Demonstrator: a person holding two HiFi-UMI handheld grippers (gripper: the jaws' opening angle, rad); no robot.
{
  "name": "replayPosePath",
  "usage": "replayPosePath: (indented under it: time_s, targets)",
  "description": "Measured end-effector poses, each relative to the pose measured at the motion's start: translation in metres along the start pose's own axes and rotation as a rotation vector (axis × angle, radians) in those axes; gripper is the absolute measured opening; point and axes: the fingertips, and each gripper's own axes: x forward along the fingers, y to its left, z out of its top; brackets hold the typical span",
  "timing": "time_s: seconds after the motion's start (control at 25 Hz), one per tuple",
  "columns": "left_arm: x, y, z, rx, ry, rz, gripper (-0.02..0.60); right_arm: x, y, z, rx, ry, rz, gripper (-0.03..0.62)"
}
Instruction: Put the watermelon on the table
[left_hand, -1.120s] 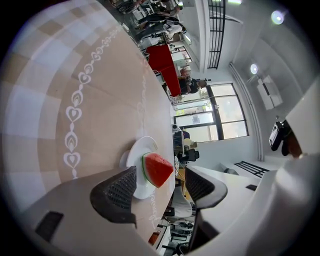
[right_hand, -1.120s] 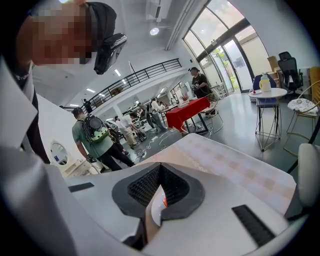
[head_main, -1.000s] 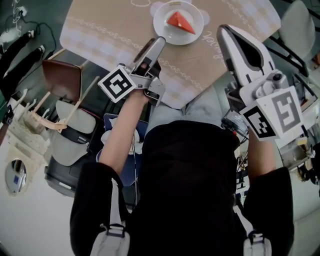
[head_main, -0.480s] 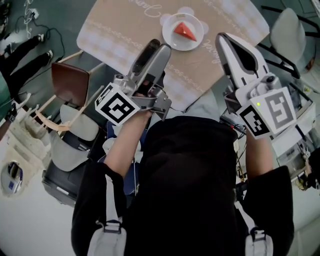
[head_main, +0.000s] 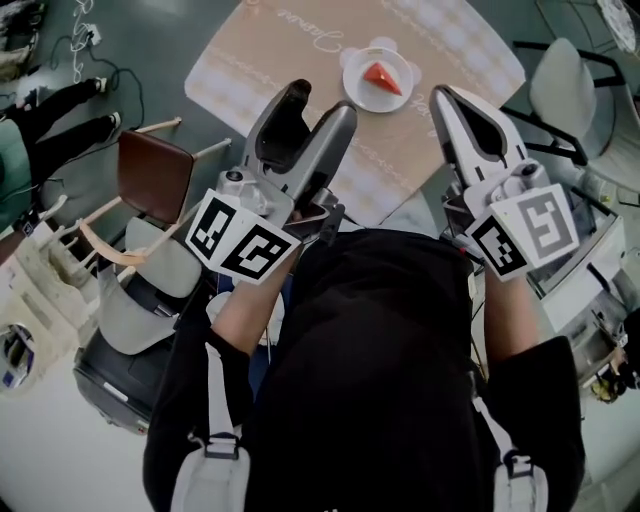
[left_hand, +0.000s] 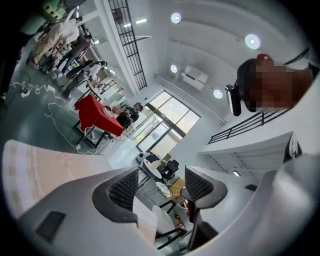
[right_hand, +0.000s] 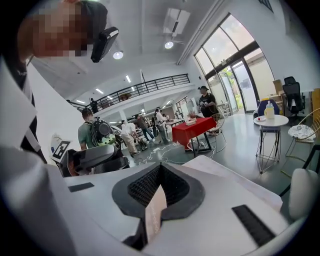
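the watermelon (head_main: 381, 75), a red wedge, lies on a small white plate (head_main: 358, 85) on the table (head_main: 300, 55), which carries a beige patterned cloth; the plate sits well in from the tabletop's edges, up from its near corner. neither gripper touches it. the left gripper (head_main: 312, 108) is held above the tabletop's near left edge, pointing toward the plate, and its jaws stand wide apart; in the left gripper view (left_hand: 161, 186) the two ribbed black pads (left_hand: 122, 189) face each other across a clear gap with nothing between them, only the far hall showing through. the right gripper (head_main: 442, 96) is held above the near right edge of the tabletop, to the right of the plate and apart from it; its jaws are pressed together, and in the right gripper view (right_hand: 159, 189) the pads meet in a tight v with nothing caught in them. a chair with a brown seat (head_main: 155, 172) stands off the table's left side, and a white chair (head_main: 558, 85) stands off its right corner. the person's black top (head_main: 380, 360) fills the lower part of the head view.
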Motion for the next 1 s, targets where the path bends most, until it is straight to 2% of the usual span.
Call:
replayPosePath:
  time_s: [0.2,0.32,0.4,0.48,0.6,0.8,1.0]
  targets:
    - [-0.023,-0.018,0.024,0.179,-0.041,0.031,0.29,-0.006,0.024,-0.001,-0.01,-0.013,0.0,0.012]
    - [-0.039,-0.027,0.04,0.33,-0.064,0.09,0.263,-0.007,0.041,-0.002,-0.023,-0.013,0.008,0.012]
    - [-0.048,-0.029,0.048,0.433,-0.067,0.151,0.206,-0.008,0.052,-0.002,-0.036,-0.013,0.012,0.012]
    - [-0.055,-0.029,0.052,0.53,-0.063,0.225,0.12,-0.01,0.059,-0.001,-0.055,-0.014,0.012,0.012]
    - [-0.061,-0.032,0.054,0.643,-0.047,0.318,0.014,-0.014,0.066,0.002,-0.074,-0.023,0.015,0.012]
    - [-0.063,-0.054,0.039,0.724,0.0,0.357,0.011,-0.031,0.067,0.01,-0.078,-0.047,0.037,0.012]
    - [-0.069,-0.079,0.017,0.724,0.029,0.379,0.011,-0.063,0.058,0.012,-0.083,-0.08,0.052,0.012]
